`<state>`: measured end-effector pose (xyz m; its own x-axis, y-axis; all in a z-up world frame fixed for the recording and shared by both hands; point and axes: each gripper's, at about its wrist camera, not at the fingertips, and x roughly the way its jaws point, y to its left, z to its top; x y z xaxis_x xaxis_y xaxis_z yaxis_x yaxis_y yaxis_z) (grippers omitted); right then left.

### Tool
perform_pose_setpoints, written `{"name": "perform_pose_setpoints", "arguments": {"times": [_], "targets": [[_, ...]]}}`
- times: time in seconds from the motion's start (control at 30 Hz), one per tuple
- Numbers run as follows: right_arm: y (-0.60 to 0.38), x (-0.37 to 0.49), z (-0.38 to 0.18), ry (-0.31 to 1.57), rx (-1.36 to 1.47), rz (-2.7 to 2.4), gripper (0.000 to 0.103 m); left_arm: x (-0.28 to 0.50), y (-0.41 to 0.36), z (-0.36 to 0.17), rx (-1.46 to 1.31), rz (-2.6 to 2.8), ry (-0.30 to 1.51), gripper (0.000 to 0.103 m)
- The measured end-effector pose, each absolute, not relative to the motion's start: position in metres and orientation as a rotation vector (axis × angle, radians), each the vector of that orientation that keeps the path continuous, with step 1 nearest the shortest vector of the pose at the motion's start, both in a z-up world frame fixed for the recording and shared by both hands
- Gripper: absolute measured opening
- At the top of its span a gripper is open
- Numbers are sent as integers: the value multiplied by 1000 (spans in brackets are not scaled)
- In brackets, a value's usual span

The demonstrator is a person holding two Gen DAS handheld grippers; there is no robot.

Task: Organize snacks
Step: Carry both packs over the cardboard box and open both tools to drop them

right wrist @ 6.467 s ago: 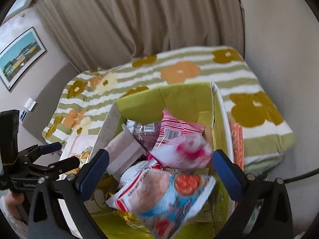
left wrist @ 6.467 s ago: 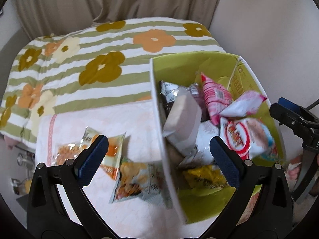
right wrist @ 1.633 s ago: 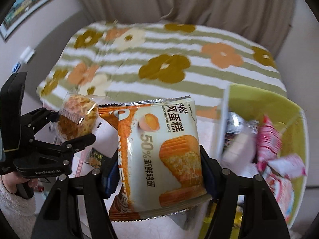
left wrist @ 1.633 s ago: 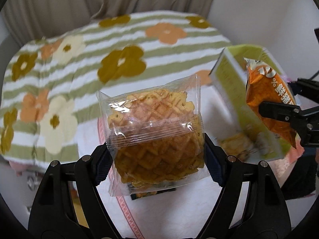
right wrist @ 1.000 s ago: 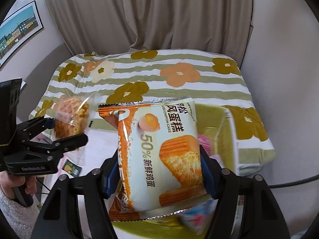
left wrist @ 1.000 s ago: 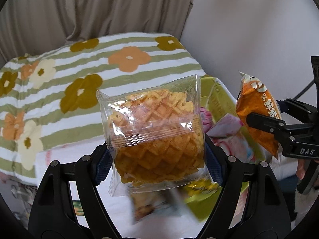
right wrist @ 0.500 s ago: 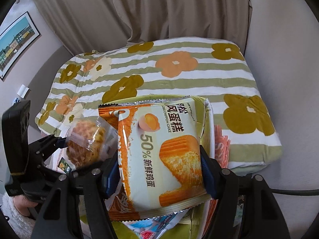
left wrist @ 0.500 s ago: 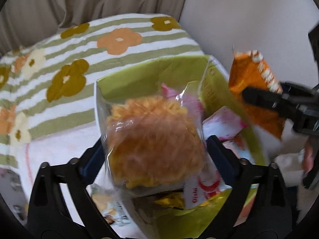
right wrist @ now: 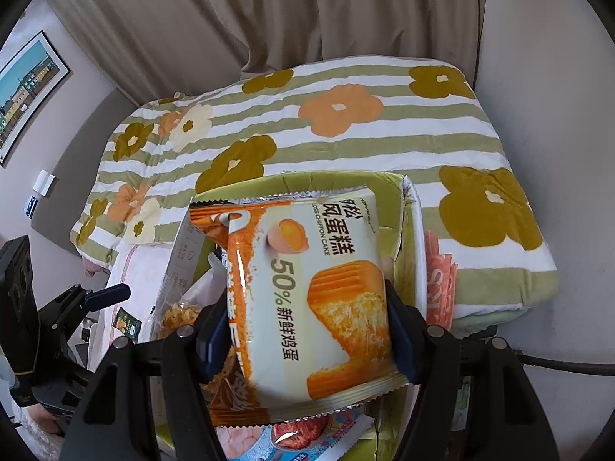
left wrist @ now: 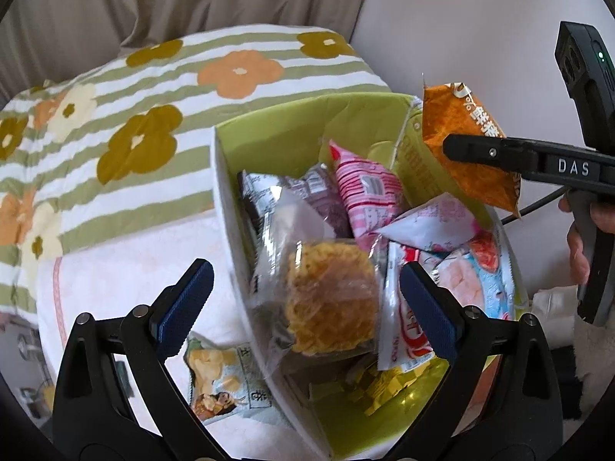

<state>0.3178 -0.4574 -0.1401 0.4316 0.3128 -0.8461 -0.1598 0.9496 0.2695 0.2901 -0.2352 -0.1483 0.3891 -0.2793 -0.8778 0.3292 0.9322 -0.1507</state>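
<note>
In the left wrist view my left gripper stands open over the green box. Beneath its blue pads, touching neither, a clear pack of waffle biscuits lies on the pile of snack packs in the box. My right gripper is shut on an orange and cream chiffon cake pack, held above the box. From the left wrist view that cake pack hangs over the box's right rim in the right gripper. The left gripper shows at the lower left of the right wrist view.
A chip pack lies on the white towel left of the box. The box sits on a bed with a striped floral quilt, curtain behind and wall to the right. A cable runs along the right.
The left jaws have opened and the waffle pack has dropped into the box. Both grippers have come down over the box. The right gripper keeps its grip on the cake pack.
</note>
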Motion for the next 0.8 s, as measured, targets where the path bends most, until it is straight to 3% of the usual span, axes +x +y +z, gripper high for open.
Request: {"name": "perform_pose_setpoints", "arguments": {"times": [0.13, 0.2, 0.5, 0.8], "targets": [[-450, 322, -141, 1065, 146, 282, 72, 286, -230, -149, 37, -378, 1110, 97], [-448, 317, -136, 1017, 141, 283, 103, 284, -228, -148, 43, -369, 1105, 97], [-441, 295, -131, 1037, 87, 305, 103, 265, -212, -148, -7, -349, 1110, 97], [-411, 272, -93, 938, 38, 390, 103, 235, -169, -127, 2, -229, 1069, 97]]}}
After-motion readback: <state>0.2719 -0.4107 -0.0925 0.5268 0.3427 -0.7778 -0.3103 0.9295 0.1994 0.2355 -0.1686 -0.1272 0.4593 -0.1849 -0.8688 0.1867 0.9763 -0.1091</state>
